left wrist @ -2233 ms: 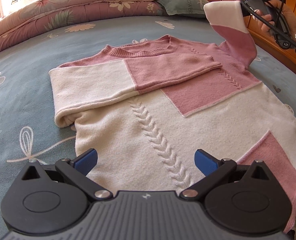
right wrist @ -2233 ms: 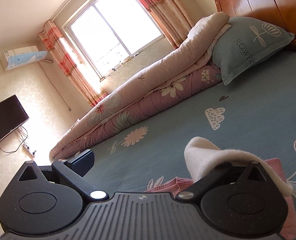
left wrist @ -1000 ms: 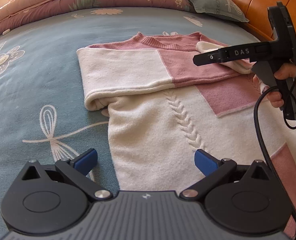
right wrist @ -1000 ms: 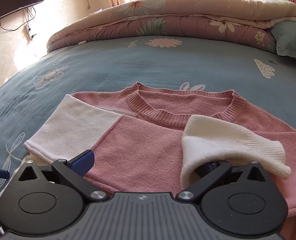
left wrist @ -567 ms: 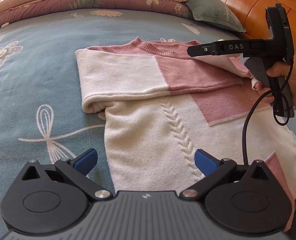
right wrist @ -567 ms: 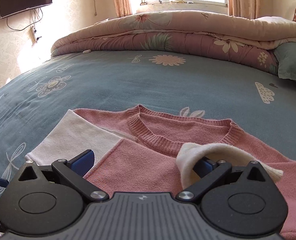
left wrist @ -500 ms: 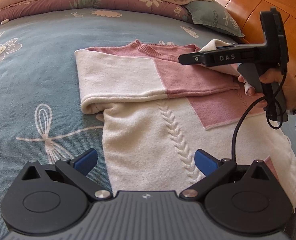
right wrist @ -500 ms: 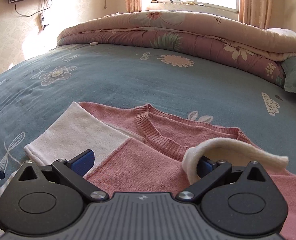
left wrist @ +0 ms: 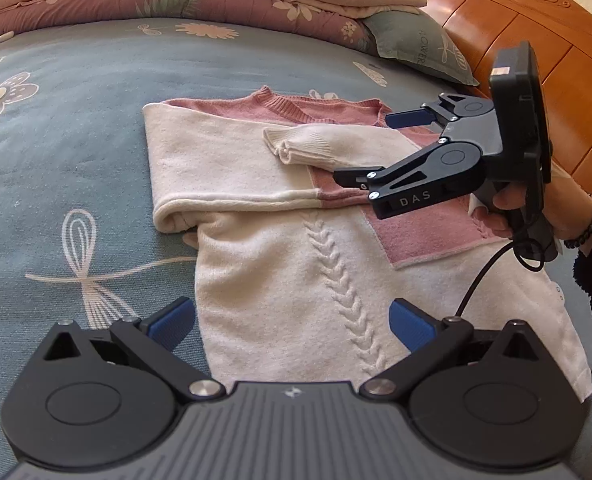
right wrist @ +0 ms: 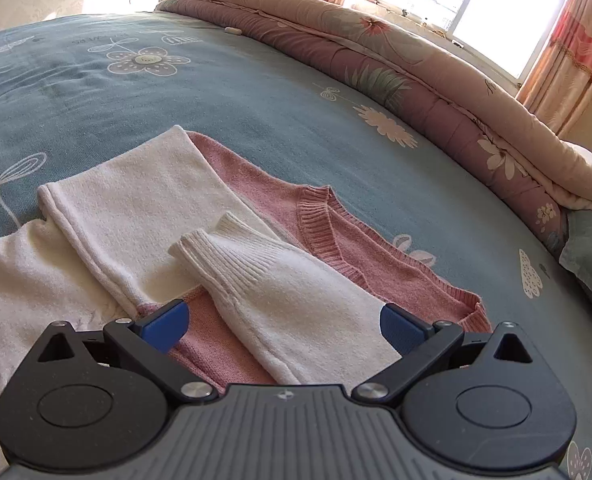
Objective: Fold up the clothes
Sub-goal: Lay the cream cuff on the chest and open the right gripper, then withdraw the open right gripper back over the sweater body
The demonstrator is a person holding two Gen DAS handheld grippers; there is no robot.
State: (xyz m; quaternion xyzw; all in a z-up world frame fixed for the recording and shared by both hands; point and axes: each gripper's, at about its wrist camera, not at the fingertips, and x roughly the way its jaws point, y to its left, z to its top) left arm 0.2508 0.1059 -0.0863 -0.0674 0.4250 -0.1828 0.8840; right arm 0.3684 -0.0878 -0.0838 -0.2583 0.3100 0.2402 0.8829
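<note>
Sweater (left wrist: 296,248) flat on bed (left wrist: 75,80), both sleeves crossed below neckline. Right gripper (right wrist: 281,322) jaws open over sleeve cuff (right wrist: 231,252); left gripper (left wrist: 291,322) jaws open over hem. Soft, limp knit, likely light: pinch hem corners.

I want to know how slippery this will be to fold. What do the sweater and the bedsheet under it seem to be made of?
The sweater looks like soft knit yarn, matte and slightly fuzzy, with a raised cable braid and ribbed cuff. The bedsheet looks like smooth printed woven fabric, possibly cotton, matte with no visible texture.
</note>
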